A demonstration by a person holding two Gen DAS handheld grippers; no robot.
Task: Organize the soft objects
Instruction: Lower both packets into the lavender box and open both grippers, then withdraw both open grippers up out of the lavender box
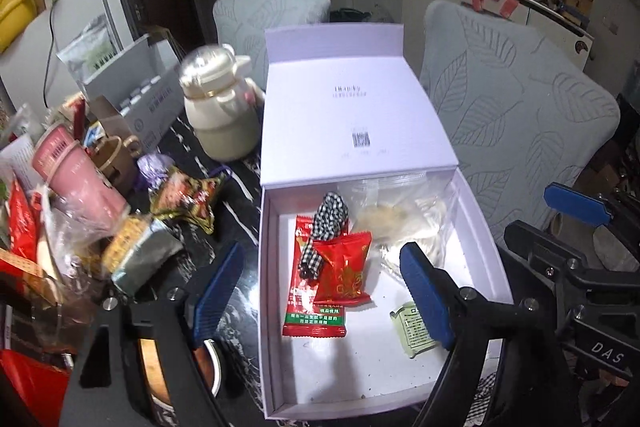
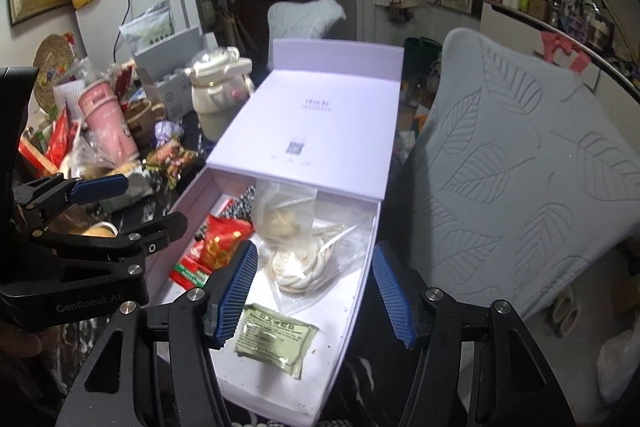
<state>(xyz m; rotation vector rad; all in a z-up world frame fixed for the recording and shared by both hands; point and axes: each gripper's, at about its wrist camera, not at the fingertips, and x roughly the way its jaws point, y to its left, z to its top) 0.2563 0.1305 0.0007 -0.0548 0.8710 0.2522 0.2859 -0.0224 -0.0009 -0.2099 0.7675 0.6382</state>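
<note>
Your open pale-lilac cardboard box [image 1: 484, 227], lid folded back upright behind it, sits on the dark marbled table [image 1: 240, 187] and holds these items:

- One long red-and-green foil sachet [image 1: 312, 311], lying flat by the left wall.
- One small red pillow-shaped snack packet [image 1: 344, 275] with gold print, resting on top of that sachet.
- One black-and-white checked fabric strip [image 1: 326, 227], limp and creased, lying over the top end of the long sachet and touching the red packet.
- One clear plastic zip bag [image 2: 340, 239] holding a coiled white cord, at the far right of the box.
- One smaller clear bag [image 2: 284, 215] with pale fibrous contents, lying partly on the cord bag.
- One flat pale-green printed sachet [image 2: 276, 339], near the front, apart from the others.

Your left gripper [image 1: 320, 291] hangs above the box with its blue pads spread wide and nothing between them. Your right gripper [image 2: 316, 291] likewise stands parted and empty over the bags, straddling the box's right wall.

Left of the box: a cream lidded jug [image 1: 220, 107] and a heap of snack wrappers [image 1: 120, 227].
</note>
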